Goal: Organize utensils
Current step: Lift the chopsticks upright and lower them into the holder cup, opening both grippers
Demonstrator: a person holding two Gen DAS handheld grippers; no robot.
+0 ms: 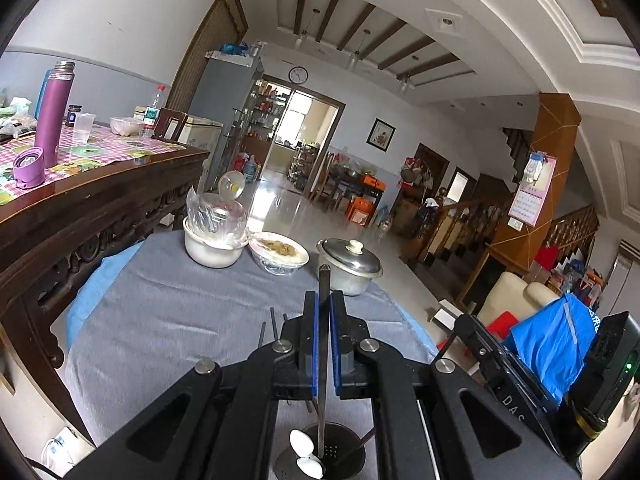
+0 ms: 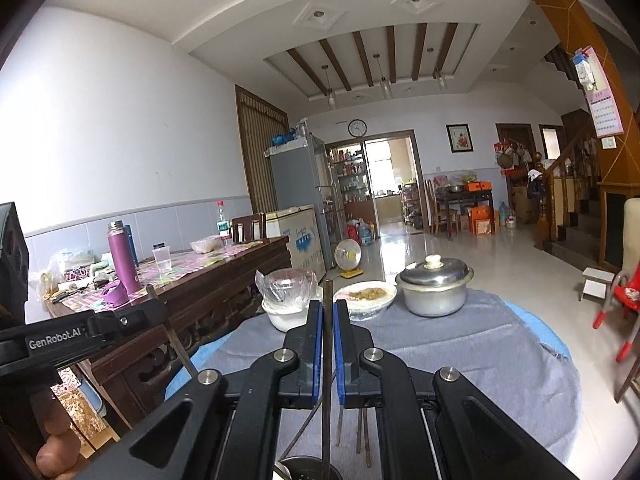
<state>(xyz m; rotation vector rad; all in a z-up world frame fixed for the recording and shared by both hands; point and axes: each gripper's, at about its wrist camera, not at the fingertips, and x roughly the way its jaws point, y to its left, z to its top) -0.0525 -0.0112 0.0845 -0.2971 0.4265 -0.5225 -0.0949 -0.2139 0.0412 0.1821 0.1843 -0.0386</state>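
At the bottom edge, nearest the lens, a dark perforated utensil holder (image 1: 320,458) stands on the bench with two white spoons (image 1: 304,454) in it. Just above it the left tool (image 1: 323,312) is clamped on a thin dark chopstick (image 1: 323,280) that runs up between its blue pads, its lower end reaching the holder; the right tool (image 2: 328,316) pinches a second chopstick (image 2: 327,300) the same way over the same cup. These sticks look light, stiff and slick — I judge a mid-shaft grip best against swivelling. Beyond, on the grey cloth (image 1: 168,312), sit a lidded metal pot (image 1: 350,266) and bowls. The left tool's arm reads "GenRobot.AI" (image 2: 55,343).
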